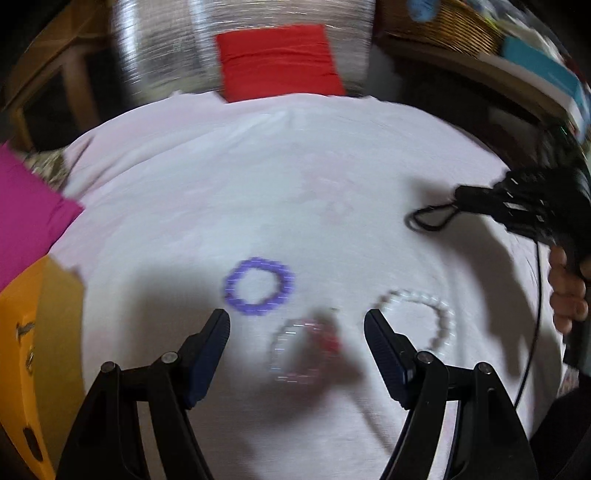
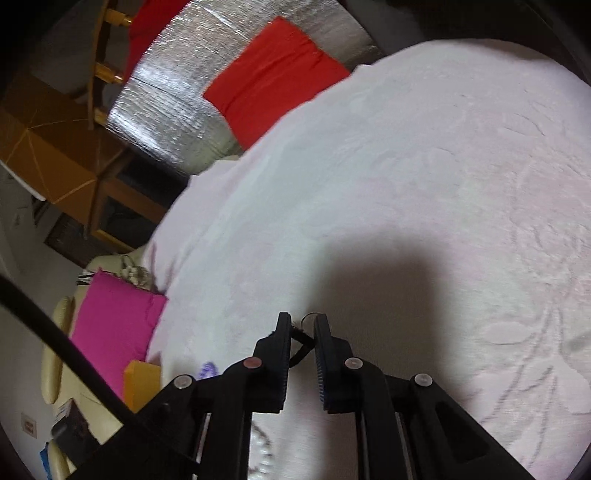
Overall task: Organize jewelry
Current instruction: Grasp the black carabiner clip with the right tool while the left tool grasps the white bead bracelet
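**Two tongs over a bracelet spread: one carrying, one poised**

The right tongs (image 2: pixel 302 328) are clamped on a thin black cord loop (image 2: pixel 300 345); seen from the left wrist view, the same black cord loop (image 1: pixel 430 218) hangs from their tip above the far right of the cloth, presumably lifted so it can be moved apart from the beaded pieces. The left tongs (image 1: pixel 297 325) stand wide apart and empty above the near centre, framing a clear-and-pink bead bracelet (image 1: pixel 299 350) that lies between the jaws in the picture, blurred by motion; this spacing suits a descent on that piece. Just beyond the left jaw lies a purple bead bracelet (image 1: pixel 258 286), and just beside the right jaw a white pearl bracelet (image 1: pixel 424 317). The three rings rest flat and apart, none overlapping. All lie on a pale pink embossed cloth (image 2: pixel 424 166) covering the table. An orange box (image 1: pixel 33 350) sits at the near left, a magenta cushion (image 1: pixel 26 206) behind it. Far off stand a red cushion (image 1: pixel 277 61), silver foil sheeting (image 2: pixel 173 110) and a wicker basket (image 1: pixel 458 22).
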Tool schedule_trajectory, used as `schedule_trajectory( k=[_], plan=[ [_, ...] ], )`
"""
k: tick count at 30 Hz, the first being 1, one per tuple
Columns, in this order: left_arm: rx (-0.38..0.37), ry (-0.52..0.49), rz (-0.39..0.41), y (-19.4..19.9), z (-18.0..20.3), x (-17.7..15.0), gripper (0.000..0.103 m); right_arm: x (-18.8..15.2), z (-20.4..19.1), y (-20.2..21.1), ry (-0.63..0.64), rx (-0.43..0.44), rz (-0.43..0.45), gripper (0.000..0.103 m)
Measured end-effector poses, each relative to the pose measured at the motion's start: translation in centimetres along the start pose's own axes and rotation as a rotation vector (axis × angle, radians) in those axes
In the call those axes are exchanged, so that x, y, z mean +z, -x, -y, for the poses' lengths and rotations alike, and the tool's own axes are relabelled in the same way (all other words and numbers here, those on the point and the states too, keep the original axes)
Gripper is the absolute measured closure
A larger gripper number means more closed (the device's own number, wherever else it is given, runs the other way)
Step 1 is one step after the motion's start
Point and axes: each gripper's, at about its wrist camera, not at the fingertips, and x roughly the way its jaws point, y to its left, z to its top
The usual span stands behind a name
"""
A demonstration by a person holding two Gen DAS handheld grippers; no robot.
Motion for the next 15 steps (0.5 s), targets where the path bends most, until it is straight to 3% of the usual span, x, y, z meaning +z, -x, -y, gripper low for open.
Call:
schedule_trajectory(
  k=[7,15],
  plan=[
    [-0.066,-0.121,-0.019,-0.9,4.0,0.1,0.027,0.4,0.7,1.3,0.012,-0.009,0.008,0.089],
    [-0.133,-0.159,-0.072,-2.7,6.2,0.3,0.027,0.3,2.0,1.2,-0.001,-0.04,-0.024,0.089]
  ],
)
